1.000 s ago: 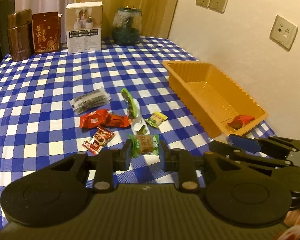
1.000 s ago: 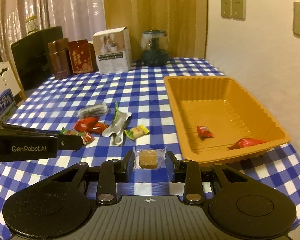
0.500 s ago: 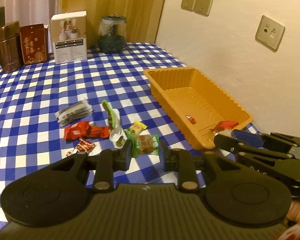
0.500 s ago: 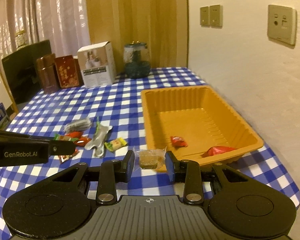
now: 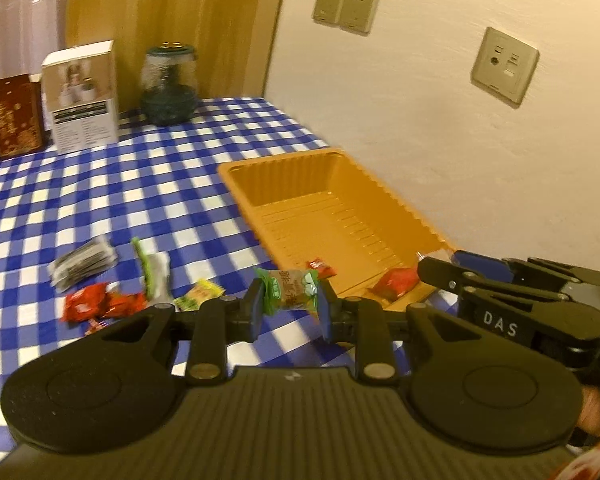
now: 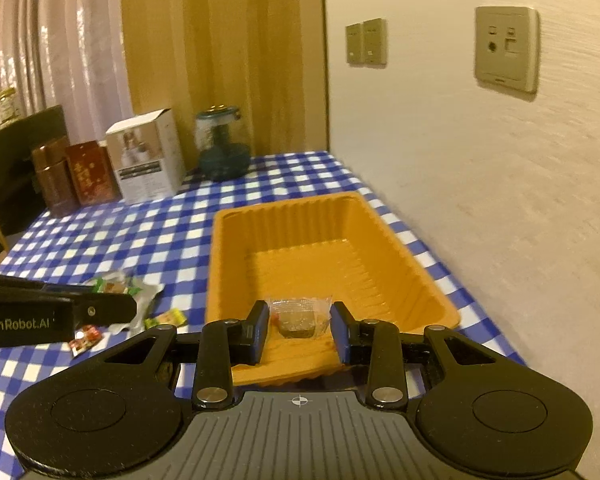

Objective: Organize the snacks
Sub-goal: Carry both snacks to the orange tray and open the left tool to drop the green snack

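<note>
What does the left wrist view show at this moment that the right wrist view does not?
Left wrist only: two red snacks lying in the orange tray, and red packets beside a dark packet on the cloth.

Right wrist only: the clear-wrapped brown snack gripped in the right gripper, over the tray.

Both: the tray, the white box, the glass jar, and the left gripper holding the green-wrapped snack.

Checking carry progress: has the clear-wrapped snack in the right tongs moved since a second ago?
Yes. The clear-wrapped snack, once over the checked cloth short of the orange tray, now hangs over the tray's near end.
</note>
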Action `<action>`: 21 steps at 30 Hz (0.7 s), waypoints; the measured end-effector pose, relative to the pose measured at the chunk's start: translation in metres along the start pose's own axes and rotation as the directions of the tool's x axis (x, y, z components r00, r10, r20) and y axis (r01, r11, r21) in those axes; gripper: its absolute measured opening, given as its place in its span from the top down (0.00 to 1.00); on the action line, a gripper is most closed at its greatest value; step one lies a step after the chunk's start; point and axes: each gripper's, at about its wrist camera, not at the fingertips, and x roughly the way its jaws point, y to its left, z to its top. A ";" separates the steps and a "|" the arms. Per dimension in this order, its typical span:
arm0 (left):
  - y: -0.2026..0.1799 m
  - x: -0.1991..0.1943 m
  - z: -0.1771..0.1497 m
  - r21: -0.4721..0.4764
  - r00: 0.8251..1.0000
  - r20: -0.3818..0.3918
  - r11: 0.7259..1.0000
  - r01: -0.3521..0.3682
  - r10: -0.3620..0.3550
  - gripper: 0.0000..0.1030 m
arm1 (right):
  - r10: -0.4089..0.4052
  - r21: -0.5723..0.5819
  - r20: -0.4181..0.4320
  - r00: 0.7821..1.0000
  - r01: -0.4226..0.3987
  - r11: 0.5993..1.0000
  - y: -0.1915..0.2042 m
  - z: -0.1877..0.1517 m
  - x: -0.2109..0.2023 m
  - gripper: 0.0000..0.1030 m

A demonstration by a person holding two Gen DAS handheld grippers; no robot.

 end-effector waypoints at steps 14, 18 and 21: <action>-0.033 0.042 0.011 0.022 0.999 -0.027 0.999 0.036 -0.035 0.76 | 0.018 0.052 -0.024 1.000 -0.016 0.998 -0.041 0.014 0.025 0.67; -0.036 0.050 0.012 0.021 0.999 -0.033 0.999 0.041 -0.040 0.76 | 0.021 0.067 -0.034 0.999 -0.019 0.998 -0.047 0.015 0.030 0.67; -0.036 0.056 0.012 0.018 0.999 -0.037 0.999 0.041 -0.040 0.76 | 0.018 0.072 -0.036 0.999 -0.015 0.997 -0.049 0.016 0.033 0.67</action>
